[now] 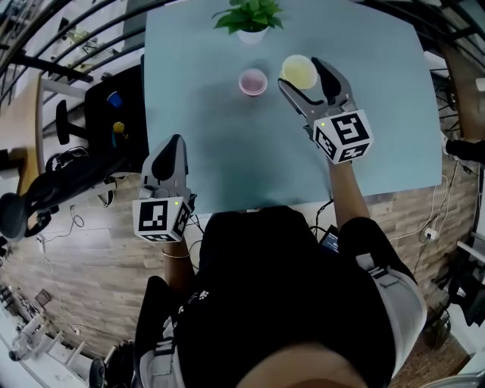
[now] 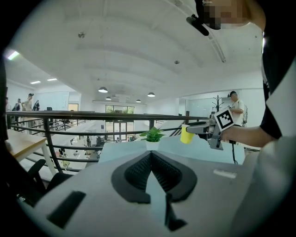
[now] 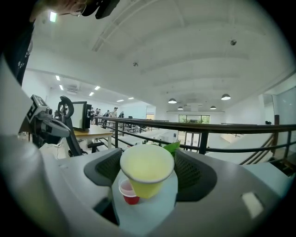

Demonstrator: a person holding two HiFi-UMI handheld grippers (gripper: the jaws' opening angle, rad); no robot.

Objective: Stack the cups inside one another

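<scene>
A yellow cup (image 1: pixel 299 72) sits between the fingers of my right gripper (image 1: pixel 302 74), which is shut on it toward the table's far side. In the right gripper view the yellow cup (image 3: pixel 147 169) tilts toward the camera between the two pads, with its mouth showing. A small red cup (image 1: pixel 253 82) stands upright on the table just left of it, and shows below the yellow one as the red cup (image 3: pixel 128 192). My left gripper (image 1: pixel 171 148) hovers at the table's near left edge, shut and holding nothing; its pads meet in the left gripper view (image 2: pixel 151 159).
A potted green plant (image 1: pixel 251 19) stands at the far edge of the light blue table (image 1: pixel 220 151), just behind the cups. A black chair and office gear (image 1: pixel 106 121) lie left of the table. A railing (image 2: pixel 69 120) runs beyond the table.
</scene>
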